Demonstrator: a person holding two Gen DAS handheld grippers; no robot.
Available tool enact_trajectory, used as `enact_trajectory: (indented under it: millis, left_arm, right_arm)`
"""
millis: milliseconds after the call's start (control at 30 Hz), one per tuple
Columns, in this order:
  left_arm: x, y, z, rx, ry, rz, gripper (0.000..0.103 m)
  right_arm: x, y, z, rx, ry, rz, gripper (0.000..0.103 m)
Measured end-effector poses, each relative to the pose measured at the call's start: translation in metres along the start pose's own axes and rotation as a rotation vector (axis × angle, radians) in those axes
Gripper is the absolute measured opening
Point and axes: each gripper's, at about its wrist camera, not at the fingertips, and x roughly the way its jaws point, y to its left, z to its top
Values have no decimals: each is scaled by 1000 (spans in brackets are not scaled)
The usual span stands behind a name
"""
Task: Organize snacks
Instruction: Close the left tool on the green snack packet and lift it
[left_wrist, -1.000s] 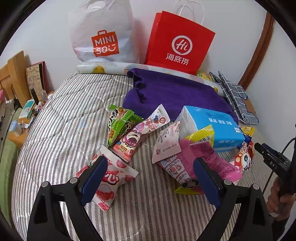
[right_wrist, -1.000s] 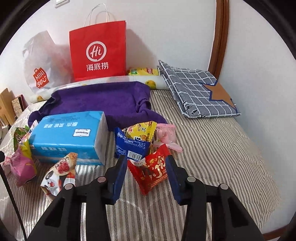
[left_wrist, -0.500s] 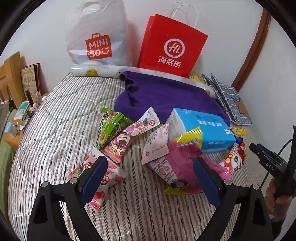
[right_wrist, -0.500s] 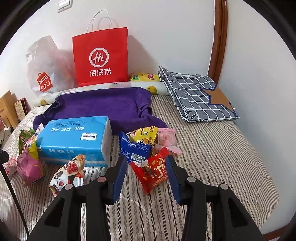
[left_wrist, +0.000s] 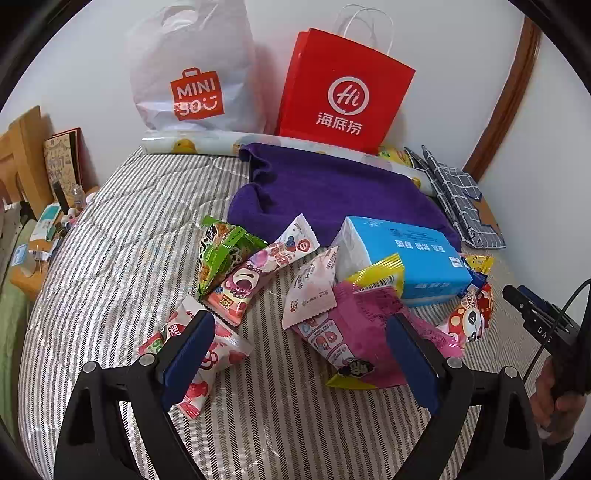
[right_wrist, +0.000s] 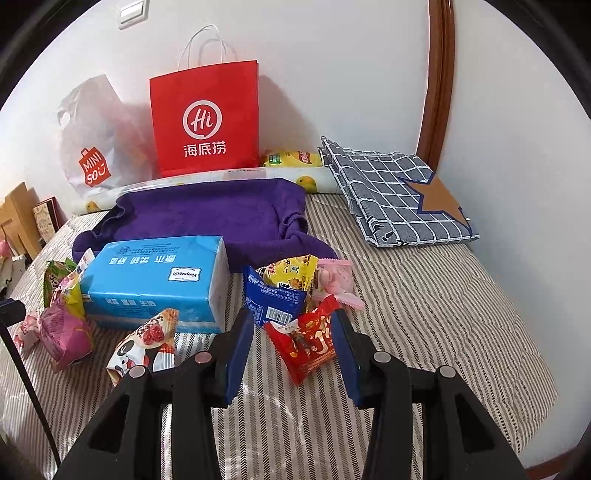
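Snacks lie scattered on the striped bedspread (left_wrist: 122, 236), none yet gathered; white Miniso bag (left_wrist: 192, 70) and red paper bag (left_wrist: 343, 92) stand at the wall behind.

Left side: left gripper (left_wrist: 299, 354) hovers above the spread, jaws wide apart, nothing between them. Strawberry packet (left_wrist: 218, 354) sits partly under the left finger; magenta packet (left_wrist: 362, 325) runs under the right finger. Risk: closing from here may catch an edge of both, or of neither, since the gap itself is bare cloth.

Centre: green packet (left_wrist: 221, 254) and pink bear packet (left_wrist: 255, 277) overlap; lifting one likely drags the other. Blue tissue pack (right_wrist: 155, 277) crowds the panda packet (right_wrist: 147, 339).

Right side: right gripper (right_wrist: 293, 343) has its jaws partly open around the red packet (right_wrist: 310, 339), pads apparently not pressing. The blue packet (right_wrist: 277, 295) touches the red one's top edge. Risk: slick, puffy film could squirt out on closing, or the blue neighbour gets pinched too.
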Motion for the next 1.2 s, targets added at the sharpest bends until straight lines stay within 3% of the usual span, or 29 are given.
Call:
enact_trajectory:
  millis: [733, 1200]
  left_arm:
    - [-1, 14, 2, -30, -1, 22, 94]
    - [27, 40, 27, -47, 13, 154, 89]
  right_arm:
    - [-2, 0, -1, -3, -4, 7, 41]
    - [1, -8, 0, 1, -10, 9, 41]
